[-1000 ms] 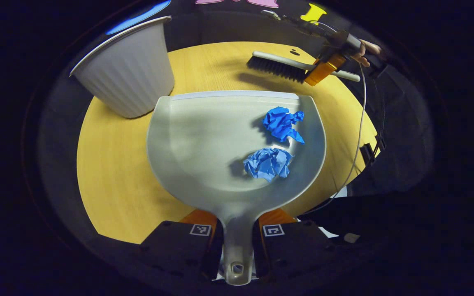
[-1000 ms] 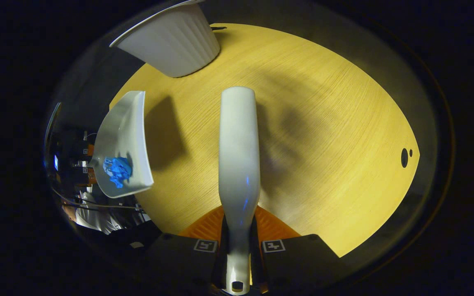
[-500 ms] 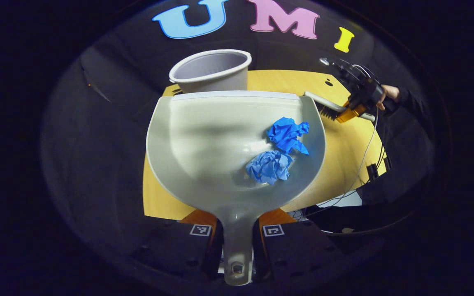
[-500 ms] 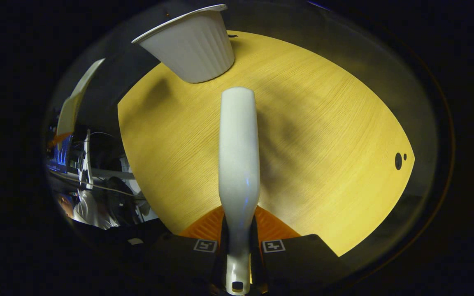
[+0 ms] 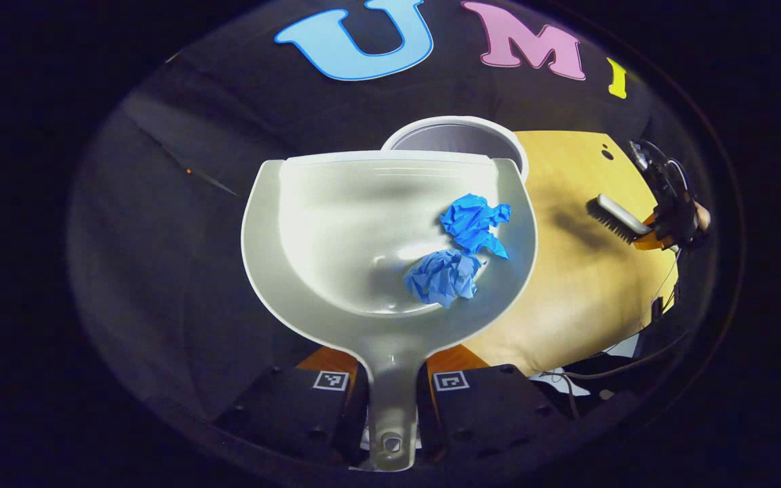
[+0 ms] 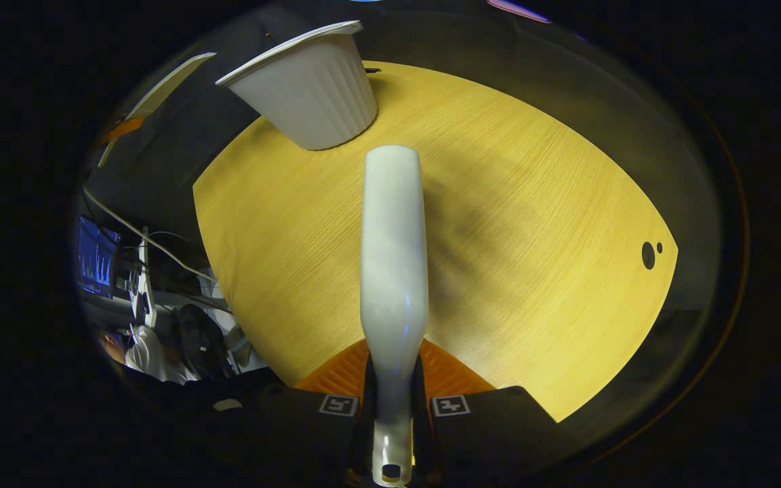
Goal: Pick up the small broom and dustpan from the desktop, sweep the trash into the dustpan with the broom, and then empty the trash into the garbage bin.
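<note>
At the centre of the left gripper view we see the grey dustpan (image 5: pixel 363 230) held level, two crumpled blue paper balls (image 5: pixel 462 251) resting on its floor toward 3 o'clock, close to the right wall. Beyond its front lip, at 1 o'clock, the white garbage bin (image 5: pixel 455 132) shows its open rim, partly hidden by the pan.

We judge the risk to lie in the tipping. The lip sits off to the left of the bin's mouth, so a tilt from this spot could drop the paper on the desktop (image 5: pixel 587 298) or over its far edge. The balls are light and loose; a quick tilt could let them roll off sideways.

The left gripper (image 5: pixel 390 400) reaches forward, its fingers closed on the dustpan's handle at 6 o'clock, the pan lifted clear of the desk.

At 3 o'clock in that view a hand (image 5: pixel 701 217) holds the other tool over the desk, the brush's bristles pointing down. In the right gripper view the right gripper (image 6: pixel 390 407) is clamped on the small broom (image 6: pixel 394 257), whose white back runs up toward 12 o'clock, with the ribbed bin at 11 o'clock.
</note>
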`<state>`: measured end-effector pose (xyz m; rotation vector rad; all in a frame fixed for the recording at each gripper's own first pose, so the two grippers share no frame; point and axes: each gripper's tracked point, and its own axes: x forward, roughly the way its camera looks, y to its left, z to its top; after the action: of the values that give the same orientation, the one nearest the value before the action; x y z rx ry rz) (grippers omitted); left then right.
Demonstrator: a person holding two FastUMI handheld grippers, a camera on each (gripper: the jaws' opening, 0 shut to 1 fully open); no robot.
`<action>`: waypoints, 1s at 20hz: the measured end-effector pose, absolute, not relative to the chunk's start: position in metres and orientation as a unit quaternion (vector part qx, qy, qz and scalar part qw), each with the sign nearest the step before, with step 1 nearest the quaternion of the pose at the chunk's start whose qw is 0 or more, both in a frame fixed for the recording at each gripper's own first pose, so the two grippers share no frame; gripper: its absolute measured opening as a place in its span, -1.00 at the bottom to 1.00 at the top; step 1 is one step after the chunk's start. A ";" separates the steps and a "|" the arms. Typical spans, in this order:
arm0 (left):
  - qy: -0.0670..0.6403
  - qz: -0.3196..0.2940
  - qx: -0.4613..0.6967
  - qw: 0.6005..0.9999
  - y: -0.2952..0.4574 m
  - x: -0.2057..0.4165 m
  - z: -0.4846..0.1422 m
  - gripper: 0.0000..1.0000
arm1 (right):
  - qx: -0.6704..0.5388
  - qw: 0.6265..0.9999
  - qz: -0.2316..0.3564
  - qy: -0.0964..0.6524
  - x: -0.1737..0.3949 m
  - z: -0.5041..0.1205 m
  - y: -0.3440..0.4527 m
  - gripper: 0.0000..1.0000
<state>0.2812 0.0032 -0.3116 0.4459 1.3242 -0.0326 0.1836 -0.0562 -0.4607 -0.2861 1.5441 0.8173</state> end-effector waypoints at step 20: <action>0.549 -0.035 0.612 0.568 -0.032 0.350 -0.316 -0.42 | -0.101 0.646 0.345 0.673 0.162 -0.469 -0.096 -0.49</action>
<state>0.3499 -0.0317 -0.3163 1.4382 1.2889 -0.0811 0.1616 -0.0963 -0.4688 -0.2299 1.5315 0.7851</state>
